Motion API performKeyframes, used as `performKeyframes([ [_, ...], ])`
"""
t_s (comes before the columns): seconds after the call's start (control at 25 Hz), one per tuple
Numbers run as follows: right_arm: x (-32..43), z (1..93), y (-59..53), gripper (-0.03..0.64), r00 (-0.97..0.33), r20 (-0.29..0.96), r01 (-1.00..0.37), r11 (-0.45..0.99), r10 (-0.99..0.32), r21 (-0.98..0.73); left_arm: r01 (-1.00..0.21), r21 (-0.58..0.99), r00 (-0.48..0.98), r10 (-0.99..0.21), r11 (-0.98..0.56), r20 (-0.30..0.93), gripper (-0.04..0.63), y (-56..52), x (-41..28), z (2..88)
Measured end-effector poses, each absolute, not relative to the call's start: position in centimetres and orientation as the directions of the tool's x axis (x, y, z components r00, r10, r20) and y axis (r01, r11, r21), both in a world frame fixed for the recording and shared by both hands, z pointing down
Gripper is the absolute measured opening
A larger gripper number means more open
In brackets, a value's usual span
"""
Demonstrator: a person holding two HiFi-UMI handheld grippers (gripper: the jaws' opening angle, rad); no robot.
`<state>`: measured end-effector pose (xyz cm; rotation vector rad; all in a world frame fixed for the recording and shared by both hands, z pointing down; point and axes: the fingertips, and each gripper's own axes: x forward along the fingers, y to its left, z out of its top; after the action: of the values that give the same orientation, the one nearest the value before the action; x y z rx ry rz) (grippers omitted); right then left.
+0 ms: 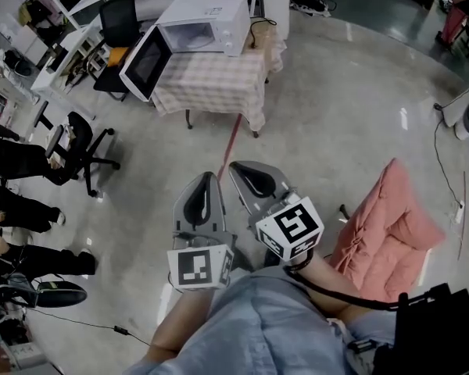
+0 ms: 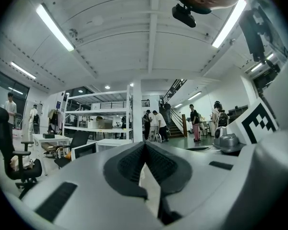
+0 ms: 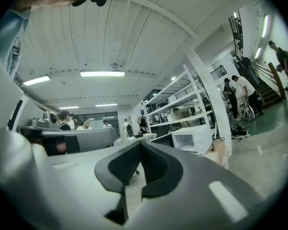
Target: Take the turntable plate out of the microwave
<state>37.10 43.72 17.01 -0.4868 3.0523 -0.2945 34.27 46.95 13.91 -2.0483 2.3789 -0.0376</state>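
Observation:
A white microwave (image 1: 203, 23) stands far ahead on a table with a checked cloth (image 1: 211, 84), and its door (image 1: 146, 62) hangs open to the left. The turntable plate cannot be made out inside the pale cavity. Both grippers are held close to my body above the floor, far short of the table and pointing toward it. My left gripper (image 1: 207, 178) is shut with nothing between its jaws, and so is my right gripper (image 1: 237, 166). The left gripper view shows its jaws (image 2: 145, 144) meeting and the microwave (image 2: 110, 145) small beyond them. The right gripper view shows its closed jaws (image 3: 140, 143) and the microwave (image 3: 194, 139) to the right.
Concrete floor lies between me and the table, with a red line (image 1: 229, 143) running along it. A black office chair (image 1: 86, 143) and seated people are at the left. A pink cushioned seat (image 1: 383, 229) is at the right, with a black bag (image 1: 438, 326) near it.

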Motion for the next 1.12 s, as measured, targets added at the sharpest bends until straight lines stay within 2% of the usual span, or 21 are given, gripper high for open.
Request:
performKeyframes([
  [0.4, 32.4, 19.3, 41.3, 0.002, -0.952, 0.034, -0.305, 0.932, -0.304, -0.196, -0.991, 0.035, -0.131, -0.991, 0.132, 0.024, 0.008, 43.8, 28.8, 16.0],
  [0.8, 20.0, 19.0, 38.0, 0.002, -0.951, 0.054, -0.309, 0.937, -0.304, -0.165, -0.985, 0.077, -0.152, -0.988, 0.151, -0.007, 0.008, 41.0, 15.8, 15.6],
  [1.12, 11.5, 18.6, 36.3, 0.002, -0.948, 0.074, -0.318, 0.939, -0.310, -0.129, -0.985, 0.116, -0.130, -0.991, 0.125, -0.030, 0.007, 39.6, 7.9, 15.4],
])
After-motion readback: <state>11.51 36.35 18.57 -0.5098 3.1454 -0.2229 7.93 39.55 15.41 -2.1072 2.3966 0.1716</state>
